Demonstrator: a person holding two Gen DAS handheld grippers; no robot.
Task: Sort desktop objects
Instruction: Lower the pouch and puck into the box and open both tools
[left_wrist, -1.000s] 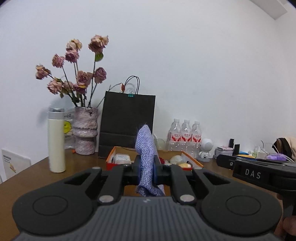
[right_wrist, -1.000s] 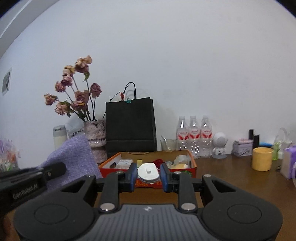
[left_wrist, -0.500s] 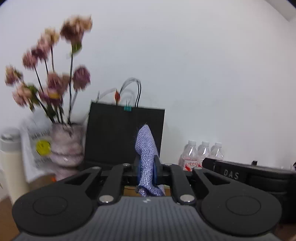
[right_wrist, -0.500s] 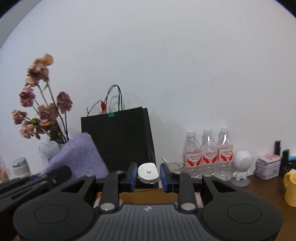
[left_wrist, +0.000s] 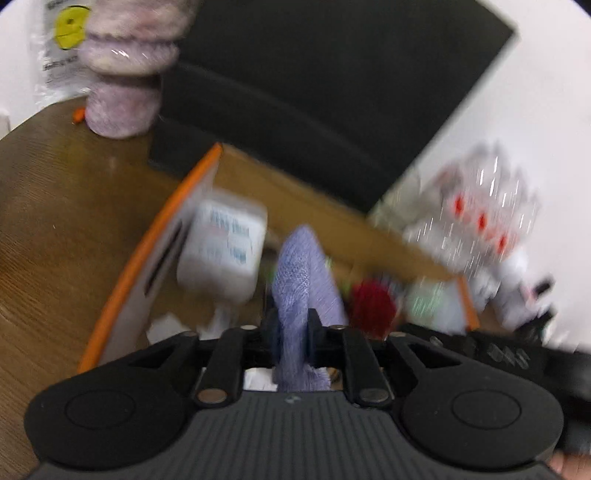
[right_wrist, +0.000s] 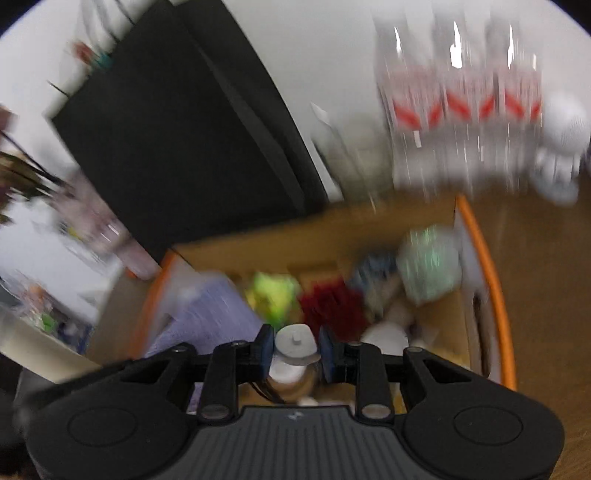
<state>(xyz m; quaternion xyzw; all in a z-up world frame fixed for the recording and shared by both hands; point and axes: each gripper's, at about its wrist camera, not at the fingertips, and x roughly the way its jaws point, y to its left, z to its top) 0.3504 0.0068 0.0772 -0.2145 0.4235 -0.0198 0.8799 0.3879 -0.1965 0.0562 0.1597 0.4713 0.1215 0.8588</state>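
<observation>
A purple woven cloth (left_wrist: 303, 273) stands upright between the pads of my left gripper (left_wrist: 294, 332), whose jaws are opening while the cloth still fills the gap. It hangs over the left half of the orange-rimmed cardboard box (left_wrist: 147, 243). My right gripper (right_wrist: 297, 349) is shut on a small white-capped item (right_wrist: 296, 341) above the same box (right_wrist: 491, 273). In the right wrist view the cloth (right_wrist: 210, 314) shows at the left. Both views are blurred by motion.
Inside the box lie a white carton (left_wrist: 221, 251), a red tuft (left_wrist: 373, 299), a yellow-green thing (right_wrist: 273, 291) and a pale green packet (right_wrist: 428, 262). Behind it stand a black paper bag (left_wrist: 314, 74), a pink vase (left_wrist: 125, 85), three water bottles (right_wrist: 461, 103) and a white figurine (right_wrist: 561, 140).
Both views swung from facing the wall down into the orange box, now close below. The cloth and the white-capped item stay between their jaws.
</observation>
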